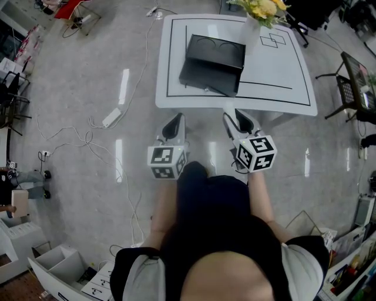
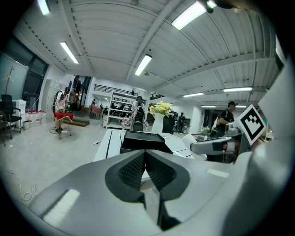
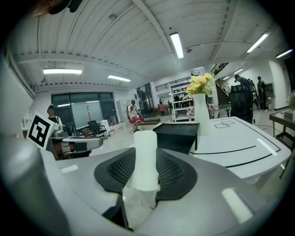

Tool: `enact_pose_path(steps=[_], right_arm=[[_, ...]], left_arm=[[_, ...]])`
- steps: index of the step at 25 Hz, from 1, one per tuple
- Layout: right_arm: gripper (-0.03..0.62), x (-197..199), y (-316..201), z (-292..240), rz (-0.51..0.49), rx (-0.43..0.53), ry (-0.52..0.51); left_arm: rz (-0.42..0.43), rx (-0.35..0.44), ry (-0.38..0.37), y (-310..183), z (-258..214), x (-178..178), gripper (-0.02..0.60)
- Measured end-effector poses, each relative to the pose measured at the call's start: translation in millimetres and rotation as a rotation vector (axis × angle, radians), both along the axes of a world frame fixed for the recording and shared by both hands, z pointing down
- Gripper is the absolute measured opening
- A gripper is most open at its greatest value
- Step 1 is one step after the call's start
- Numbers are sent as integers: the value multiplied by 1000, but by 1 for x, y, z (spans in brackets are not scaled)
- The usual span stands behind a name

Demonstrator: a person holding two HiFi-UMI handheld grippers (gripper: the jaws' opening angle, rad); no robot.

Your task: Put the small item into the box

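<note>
A black box (image 1: pixel 211 62) with an open tray sits on the white table (image 1: pixel 294 94), also in the left gripper view (image 2: pixel 143 140) and the right gripper view (image 3: pixel 177 136). Both grippers hang in front of the table's near edge, short of the box. My right gripper (image 1: pixel 236 116) is shut on a small white cylinder (image 3: pixel 145 159), which stands upright between its ribbed pads (image 3: pixel 173 168). My left gripper (image 1: pixel 175 119) is shut, its pads (image 2: pixel 156 173) meeting with nothing between them.
A white vase of yellow flowers (image 1: pixel 258 14) stands at the table's far right of the box (image 3: pixel 199 113). Cables and a power strip (image 1: pixel 111 117) lie on the floor at left. A dark chair (image 1: pixel 355 82) stands at right, open white drawers (image 1: pixel 56 264) at lower left.
</note>
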State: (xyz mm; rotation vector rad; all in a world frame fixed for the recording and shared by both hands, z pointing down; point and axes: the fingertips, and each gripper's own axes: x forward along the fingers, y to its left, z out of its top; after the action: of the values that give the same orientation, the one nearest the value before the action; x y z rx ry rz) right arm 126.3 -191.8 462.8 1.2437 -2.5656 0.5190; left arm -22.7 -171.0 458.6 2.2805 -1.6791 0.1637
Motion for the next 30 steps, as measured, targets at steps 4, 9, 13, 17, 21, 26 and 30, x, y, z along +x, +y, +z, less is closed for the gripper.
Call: enact_pose_path(steps=[4, 9, 13, 17, 21, 26, 30], right_arm=[[137, 2, 3, 1, 0, -10, -6], [137, 2, 8, 4, -2, -24, -10], [137, -1, 5, 4, -10, -30, -14], [137, -5, -1, 2, -15, -28, -15], [137, -4, -11, 2, -10, -31, -12], [137, -1, -26, -1, 4, -30, -12], [137, -1, -36, 0, 5, -34, -8]], left_arm=[[2, -8, -8, 2, 0, 2, 11], [-4, -16, -10, 7, 1, 1, 11], [-7, -25, -15, 6, 2, 1, 11], [-7, -17, -16, 1, -2, 0, 11], [-3, -14, -13, -10, -3, 0, 11], [7, -16, -11, -25, -5, 1, 11], [8, -18, -7, -37, -3, 1, 11]])
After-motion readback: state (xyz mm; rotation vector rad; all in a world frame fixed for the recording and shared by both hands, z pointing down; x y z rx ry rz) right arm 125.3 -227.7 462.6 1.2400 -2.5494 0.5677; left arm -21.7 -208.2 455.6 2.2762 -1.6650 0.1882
